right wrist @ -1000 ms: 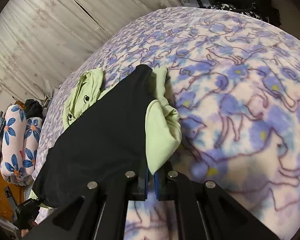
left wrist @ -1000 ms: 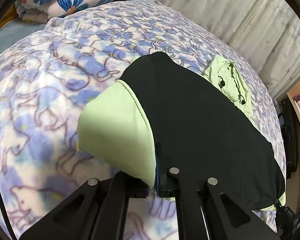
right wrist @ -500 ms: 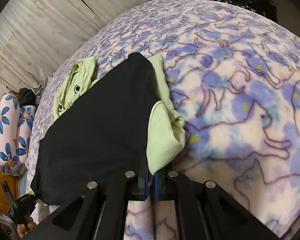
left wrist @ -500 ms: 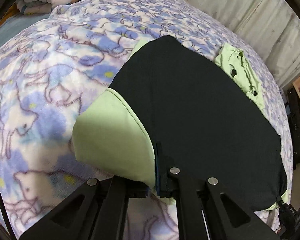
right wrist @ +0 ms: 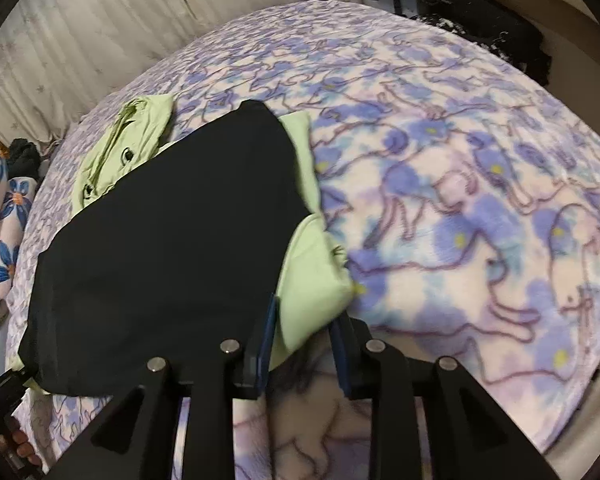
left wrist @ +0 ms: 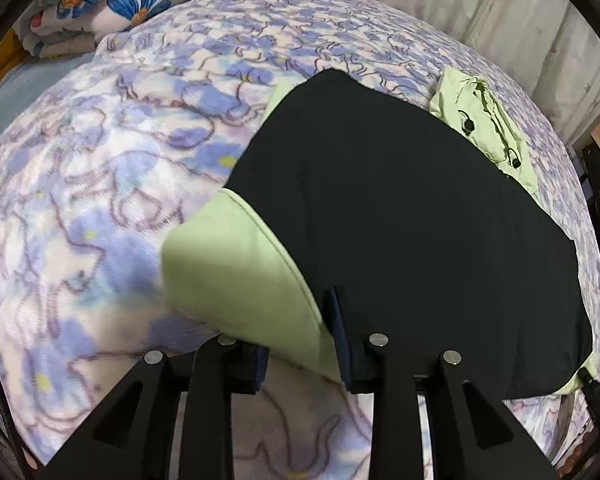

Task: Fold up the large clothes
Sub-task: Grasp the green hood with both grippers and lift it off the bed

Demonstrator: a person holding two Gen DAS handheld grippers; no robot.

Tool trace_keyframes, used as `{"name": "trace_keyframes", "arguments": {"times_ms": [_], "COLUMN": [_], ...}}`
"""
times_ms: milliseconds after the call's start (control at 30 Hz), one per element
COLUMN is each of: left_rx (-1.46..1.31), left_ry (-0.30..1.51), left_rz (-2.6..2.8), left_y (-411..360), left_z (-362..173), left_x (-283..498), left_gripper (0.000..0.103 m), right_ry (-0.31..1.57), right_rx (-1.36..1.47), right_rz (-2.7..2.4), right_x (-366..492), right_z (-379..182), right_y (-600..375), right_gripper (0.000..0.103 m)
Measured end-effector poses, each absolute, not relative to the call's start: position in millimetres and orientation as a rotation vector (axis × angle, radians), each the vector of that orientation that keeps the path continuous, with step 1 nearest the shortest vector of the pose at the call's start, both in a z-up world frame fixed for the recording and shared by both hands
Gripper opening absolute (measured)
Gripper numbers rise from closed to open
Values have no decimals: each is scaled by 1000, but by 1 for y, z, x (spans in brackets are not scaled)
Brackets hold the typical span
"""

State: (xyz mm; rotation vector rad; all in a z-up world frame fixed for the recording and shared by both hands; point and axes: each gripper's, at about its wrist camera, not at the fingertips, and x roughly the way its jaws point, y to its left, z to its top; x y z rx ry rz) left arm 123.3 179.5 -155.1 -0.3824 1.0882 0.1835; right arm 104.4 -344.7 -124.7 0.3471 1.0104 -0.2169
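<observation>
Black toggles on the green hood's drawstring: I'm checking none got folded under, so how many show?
2. Both sit on the green hood beyond the folded garment's far edge: one toggle nearer the bed's middle, the other toggle toward the hood's outer end. More could be hidden.

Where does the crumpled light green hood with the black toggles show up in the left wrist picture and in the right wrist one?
Left wrist: the hood lies upper right, at the far edge of the black garment.
Right wrist: the hood lies upper left, at the far left edge of the same garment.
Shared landmark: the pale curtain hangs behind the bed in both views.
</observation>
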Motion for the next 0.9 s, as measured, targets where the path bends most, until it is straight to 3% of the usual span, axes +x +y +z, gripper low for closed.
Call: {"name": "trace_keyframes", "arguments": {"times_ms": [133,200,267,333,567,900], "left_rx": [-338,-306,-268,-223,-154,-64], "left_ry": [1077,1047,985,892,854,1022], "left_rz": [191,242,313,375,247,-35], "left_y": [180,185,190,194,170,74], "left_z": [-136,-123,-108,-88,-72,-145], "left_x": [122,120,117,114,152,238], "left_gripper": [28,39,68,74,74,74], "right_ry": [971,931,901,883,909,1066], "right_rx": [284,261,264,263,246,146], "right_rz": [-305,-333,-311,-266,-18,186], "right_x": [106,108,112,119,168,249], "right_z": [-107,-93,-82,-73,-77,-139], "right_y": [-348,-351,-352,-348,-294,-211], "right_gripper": [30,30,30,30,30,30]}}
